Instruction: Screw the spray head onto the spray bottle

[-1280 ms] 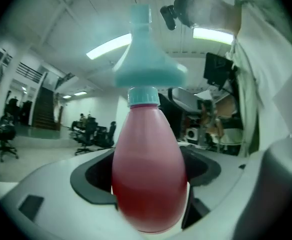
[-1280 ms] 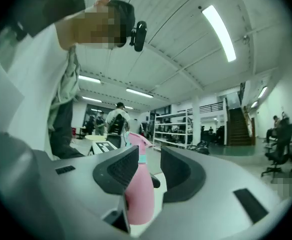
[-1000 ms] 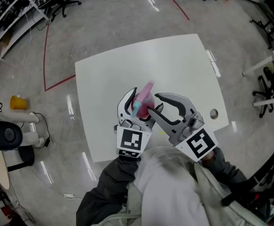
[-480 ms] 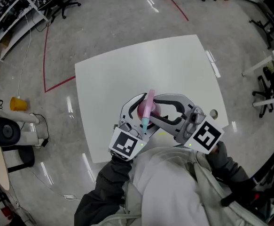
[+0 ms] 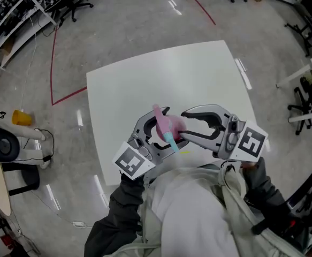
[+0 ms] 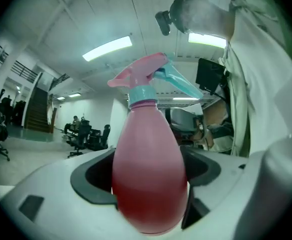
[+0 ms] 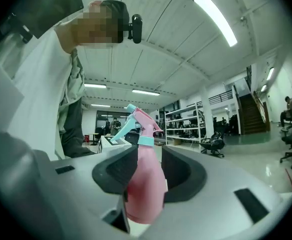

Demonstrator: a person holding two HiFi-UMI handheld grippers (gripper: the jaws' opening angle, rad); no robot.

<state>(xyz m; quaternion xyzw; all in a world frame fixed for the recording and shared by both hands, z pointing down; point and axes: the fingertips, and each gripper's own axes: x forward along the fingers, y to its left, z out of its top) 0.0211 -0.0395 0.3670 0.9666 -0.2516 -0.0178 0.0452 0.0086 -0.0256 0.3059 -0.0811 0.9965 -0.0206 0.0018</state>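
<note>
1. The person holds a pink plastic spray bottle in the air above the near part of the white bench, close to their chest. A gripper meets it from each side.
2. The left gripper is clamped on the spray bottle's wide, rounded body. In the left gripper view the body fills the gap between the two dark pads, and both pads press on it with the jaws standing wide.
3. The right gripper comes in from the opposite side. In the right gripper view the spray bottle stands between its pads, which lie against it on both sides, so this gripper grips it too.
4. The pink and teal spray head sits on top of the spray bottle. Its teal collar rings the neck and its teal trigger slants down to one side, with the pink nozzle pointing the other way. Whether the collar is screwed fully home cannot be told.
5. In the head view the two grippers point towards each other. The left marker cube and the right marker cube sit just in front of the person's dark sleeves.
6. Around the bench lies a glossy grey floor with a red line marked on it. A small yellow object stands well off to the left.
</note>
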